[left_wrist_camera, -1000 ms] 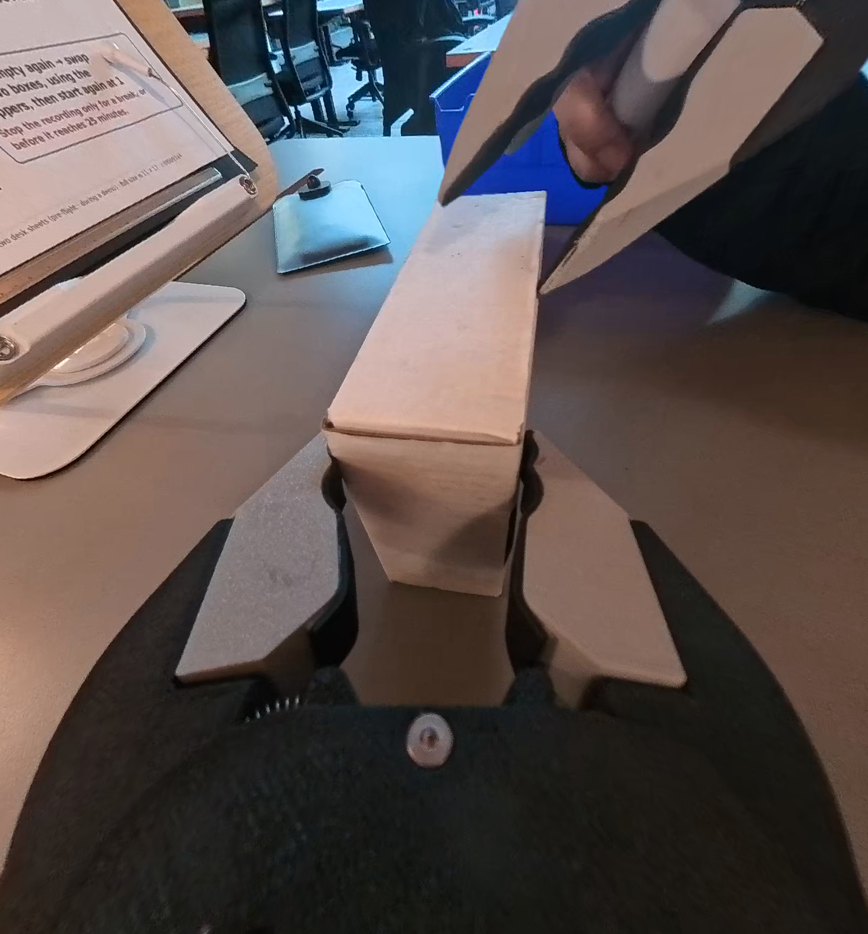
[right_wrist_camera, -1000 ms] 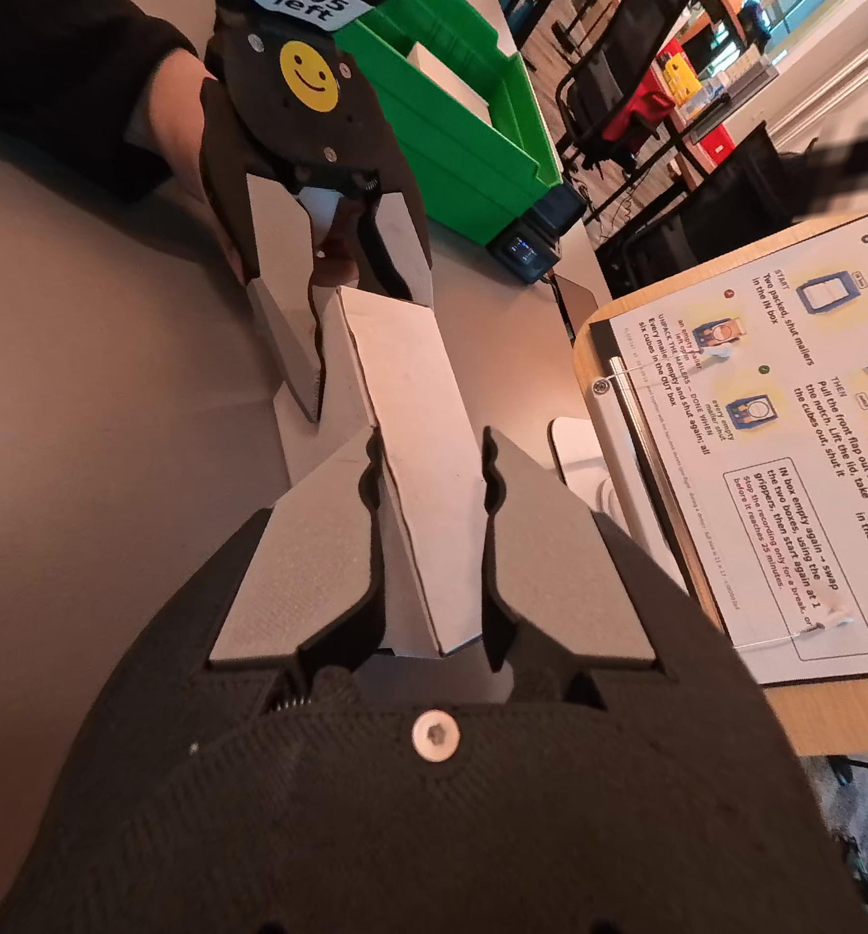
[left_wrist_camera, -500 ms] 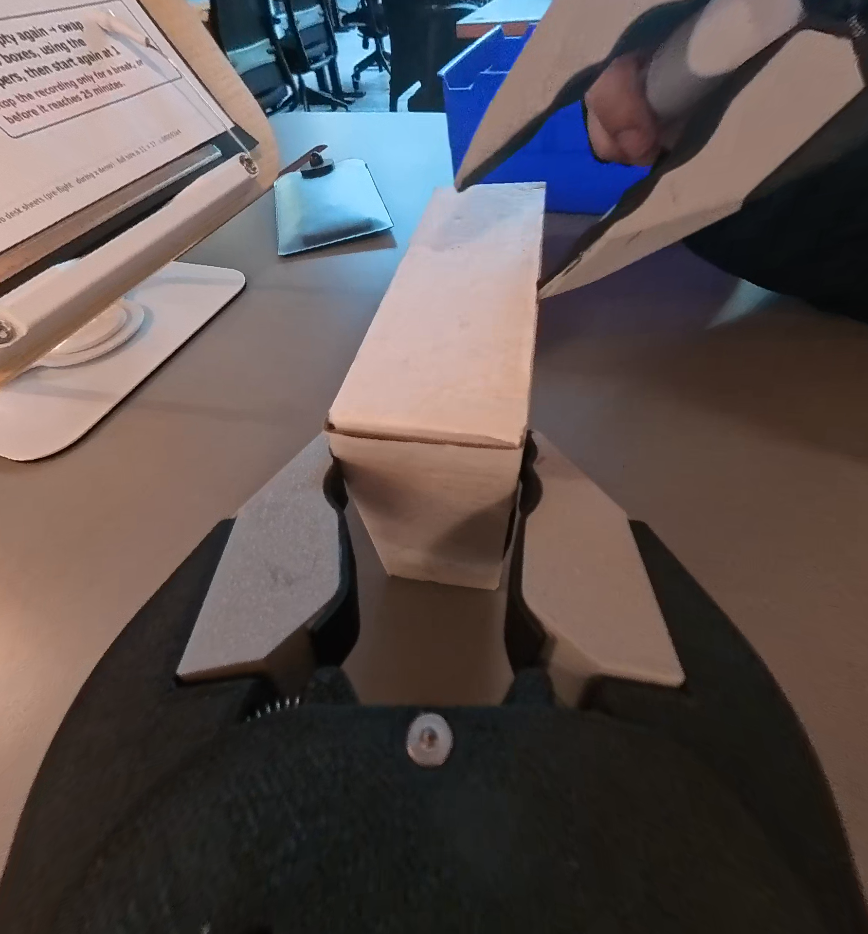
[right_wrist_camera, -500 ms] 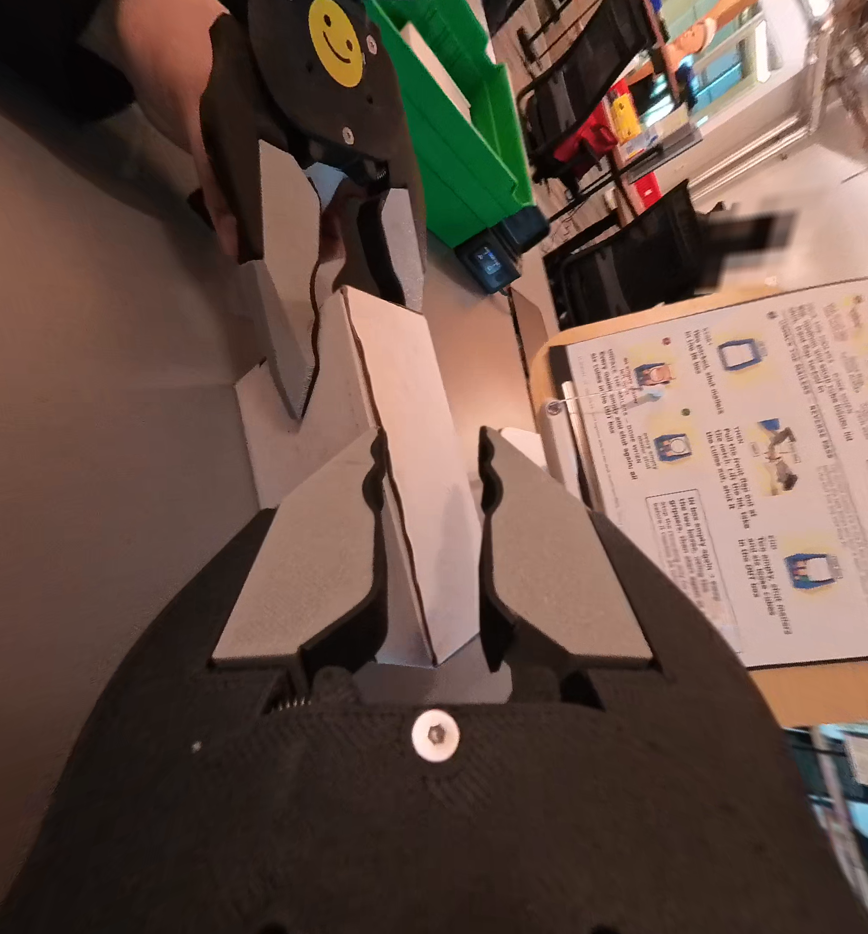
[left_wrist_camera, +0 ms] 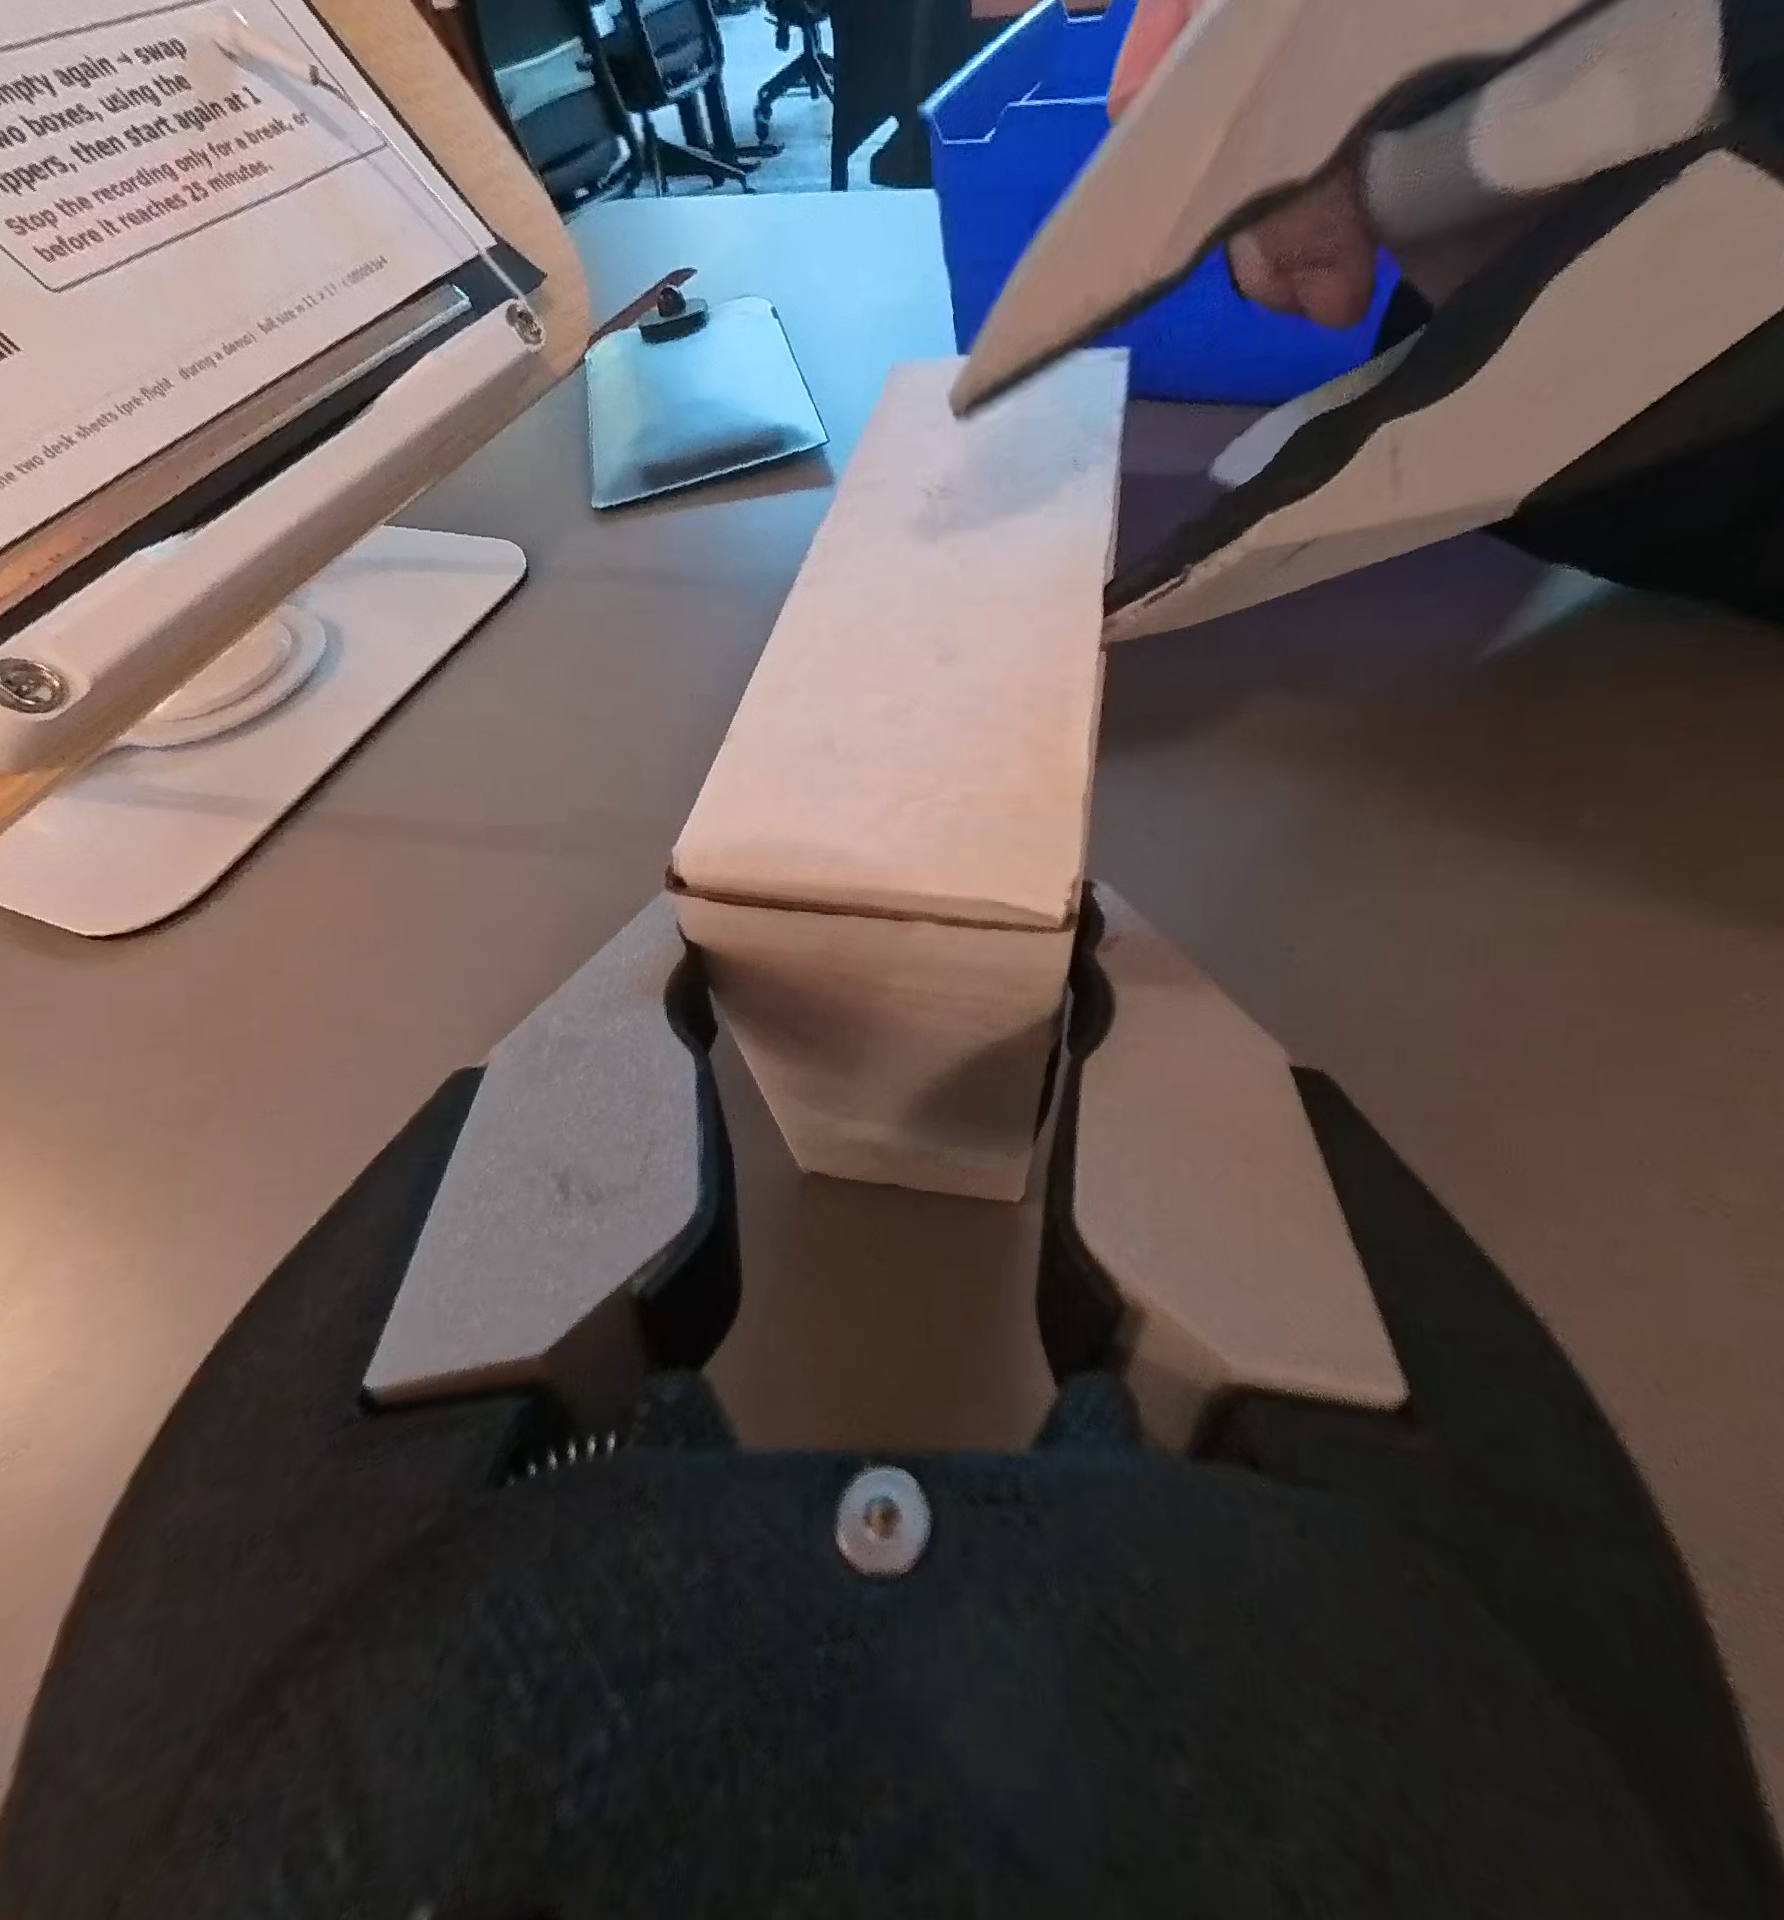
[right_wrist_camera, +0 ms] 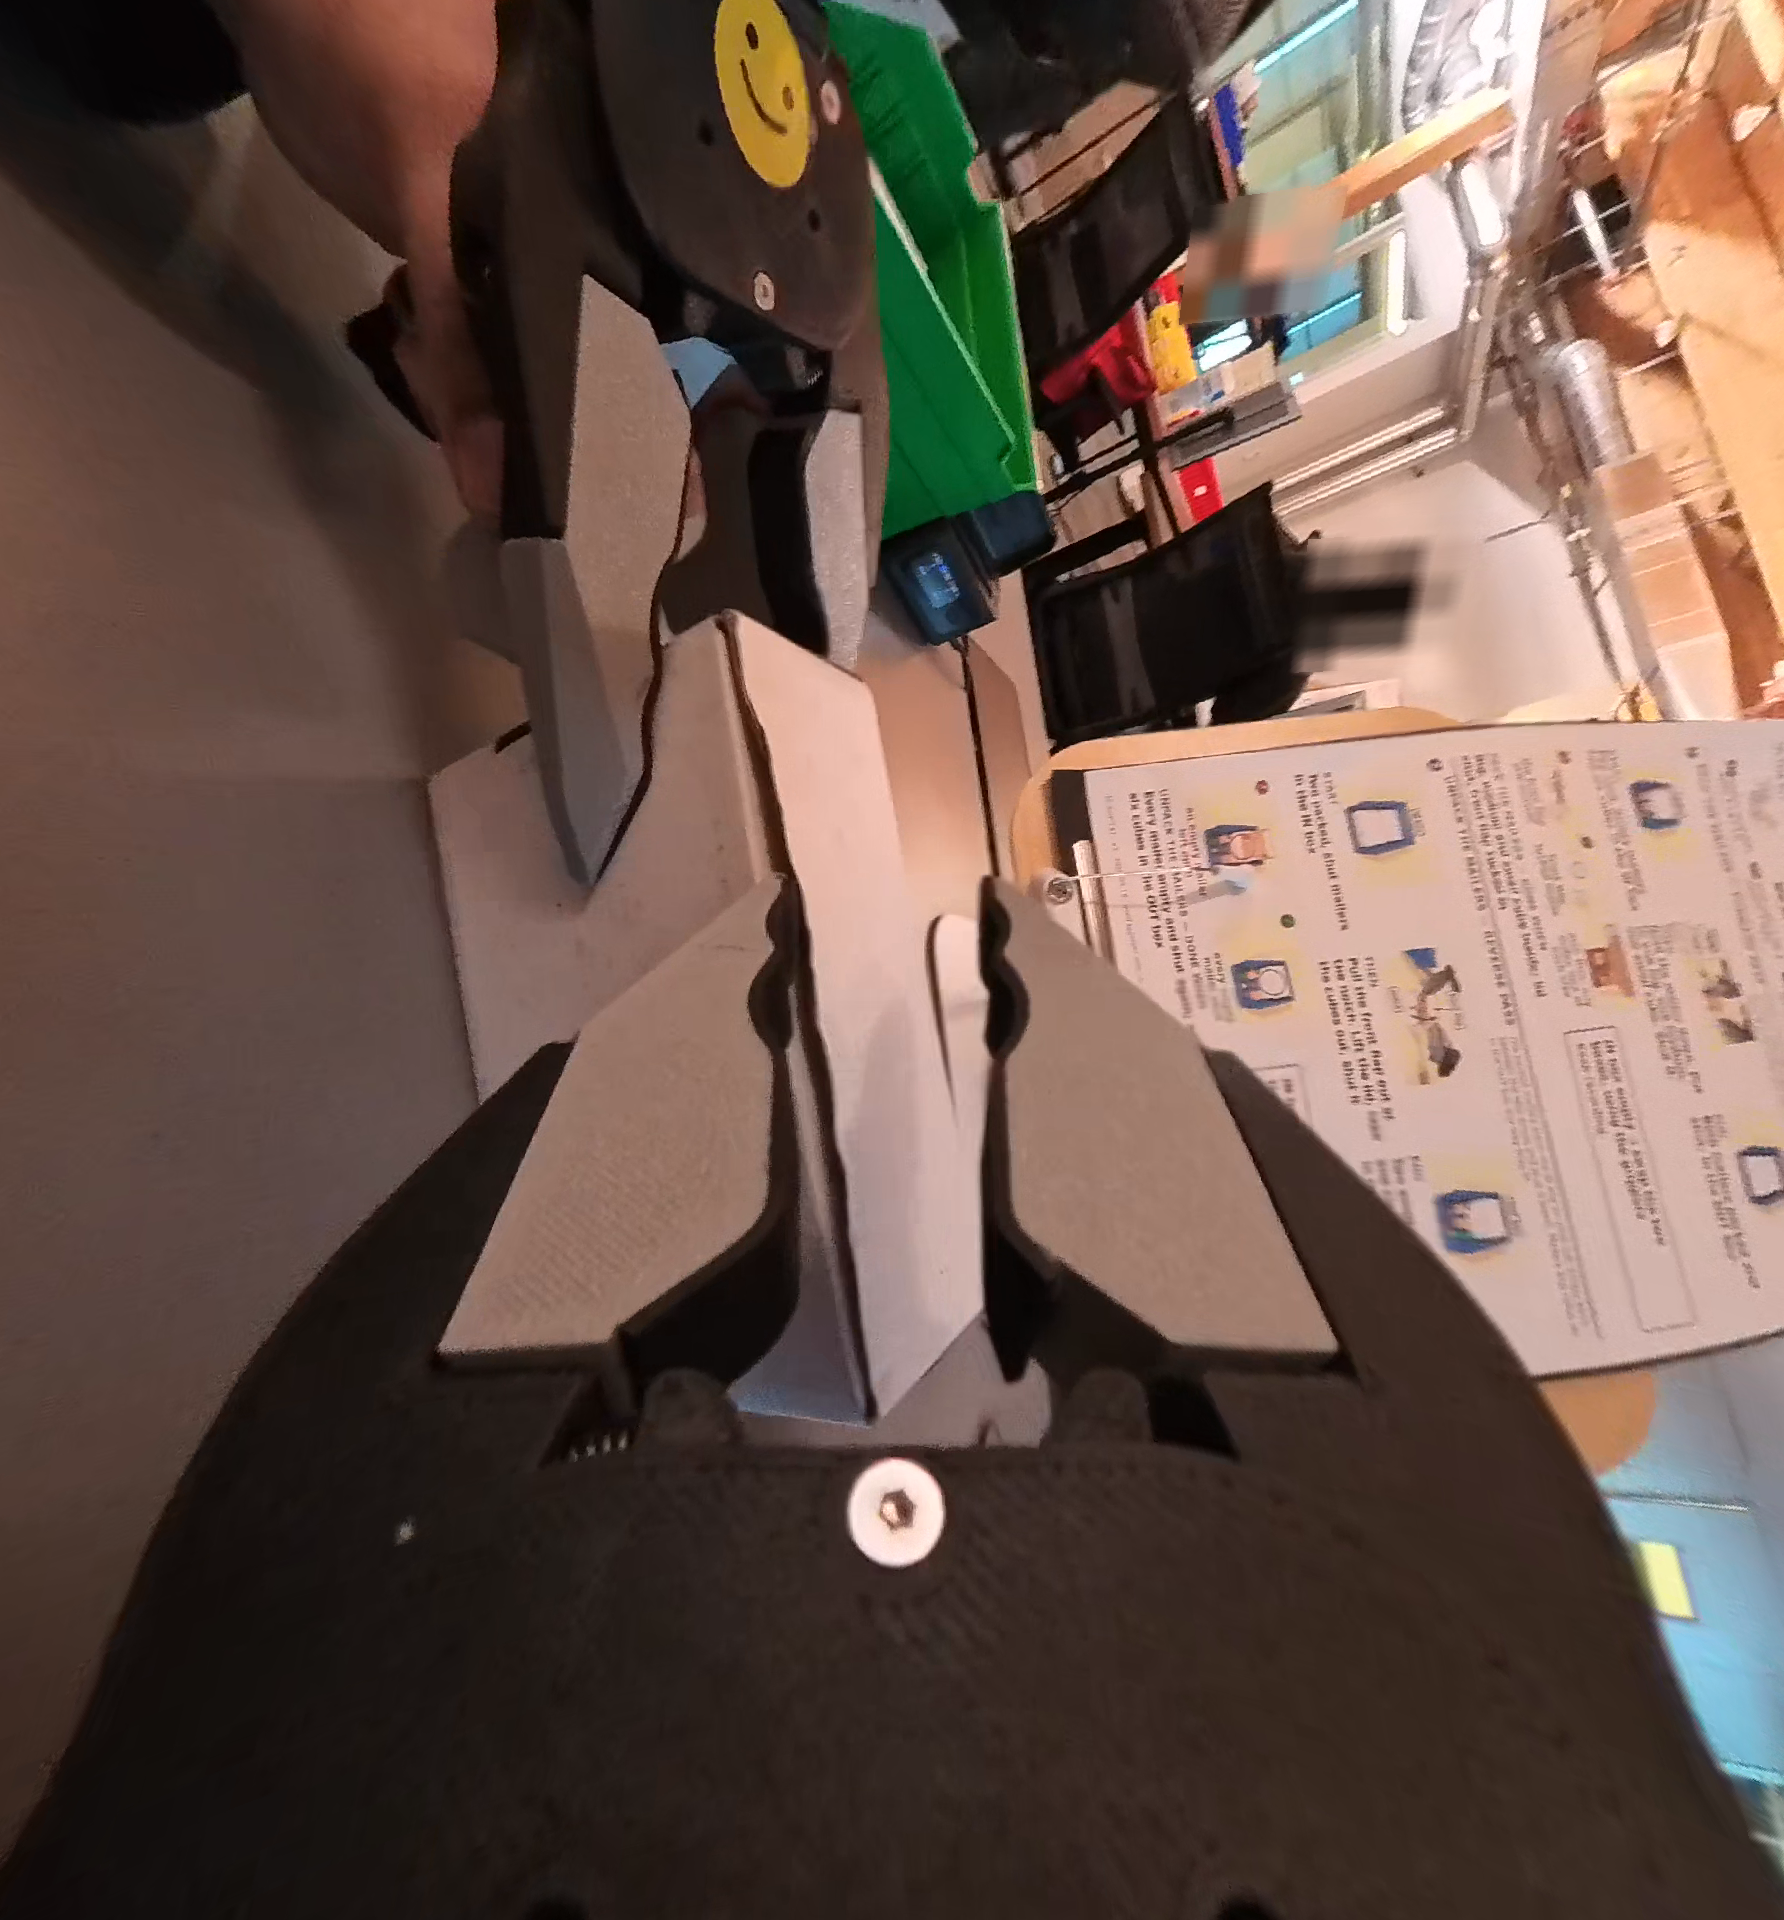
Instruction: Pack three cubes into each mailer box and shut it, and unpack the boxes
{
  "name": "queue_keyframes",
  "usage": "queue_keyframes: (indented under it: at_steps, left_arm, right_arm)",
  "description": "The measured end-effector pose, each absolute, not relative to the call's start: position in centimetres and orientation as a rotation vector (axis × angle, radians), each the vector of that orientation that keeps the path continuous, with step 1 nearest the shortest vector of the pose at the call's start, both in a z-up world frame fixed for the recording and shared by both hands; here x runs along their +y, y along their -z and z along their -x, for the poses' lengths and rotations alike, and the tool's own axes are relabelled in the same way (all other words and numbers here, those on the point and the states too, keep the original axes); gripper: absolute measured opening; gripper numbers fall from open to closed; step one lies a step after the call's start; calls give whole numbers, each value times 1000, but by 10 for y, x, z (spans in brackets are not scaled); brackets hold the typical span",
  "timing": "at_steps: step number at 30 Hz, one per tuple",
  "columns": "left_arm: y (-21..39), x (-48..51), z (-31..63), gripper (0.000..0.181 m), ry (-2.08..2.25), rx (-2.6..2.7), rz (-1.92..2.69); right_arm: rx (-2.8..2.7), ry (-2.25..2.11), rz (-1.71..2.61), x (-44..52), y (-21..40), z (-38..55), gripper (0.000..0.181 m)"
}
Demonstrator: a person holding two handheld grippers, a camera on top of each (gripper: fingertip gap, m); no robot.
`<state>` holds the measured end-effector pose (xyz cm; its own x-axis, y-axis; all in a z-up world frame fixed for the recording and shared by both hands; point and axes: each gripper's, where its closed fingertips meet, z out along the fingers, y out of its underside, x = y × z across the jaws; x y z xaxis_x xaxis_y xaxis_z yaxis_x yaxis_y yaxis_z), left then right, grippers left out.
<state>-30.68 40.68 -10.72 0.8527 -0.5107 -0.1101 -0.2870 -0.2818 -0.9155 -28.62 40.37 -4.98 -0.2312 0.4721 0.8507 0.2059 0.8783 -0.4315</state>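
We see a white mailer box [left_wrist_camera: 929,665] on the grey tabletop [left_wrist_camera: 1439,935], lid shut, its long axis running straight away from the left gripper [left_wrist_camera: 883,997] toward the right gripper [left_wrist_camera: 1033,499].

Our left gripper is clamped on the near end of the box, one finger against each long side. In the right wrist view the camera is rolled sideways, and the same box [right_wrist_camera: 836,831] stretches from our right gripper [right_wrist_camera: 883,977] to the left gripper [right_wrist_camera: 732,665] at its far end.

The right gripper straddles the other end: its left finger [right_wrist_camera: 659,1122] lies against the box's side, while a slim gap shows at the right finger [right_wrist_camera: 1106,1122], so we cannot tell whether it truly grips.

A blue bin [left_wrist_camera: 1054,218] stands beyond the box. A green bin [right_wrist_camera: 929,312] sits behind the left gripper. An instruction sheet on a stand [left_wrist_camera: 140,343] is at the left of the box.
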Motion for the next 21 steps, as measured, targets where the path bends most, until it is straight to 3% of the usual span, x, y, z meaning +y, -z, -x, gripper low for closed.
queue_keyframes:
  at_steps: [3, 11, 16, 21]
  left_arm:
    - [102, 406, 305, 68, 198, 636, 1851]
    - [97, 402, 310, 65, 186, 646, 1836]
    - [99, 403, 313, 65, 210, 617, 1842]
    - [96, 400, 313, 65, 189, 627, 1845]
  right_arm:
    - [-1798, -259, 519, 409, 44, 281, 40]
    - [-1816, -201, 549, 424, 47, 276, 29]
    - [-1833, -82, 448, 418, 58, 280, 3]
    - [-1826, -88, 458, 416, 58, 281, 0]
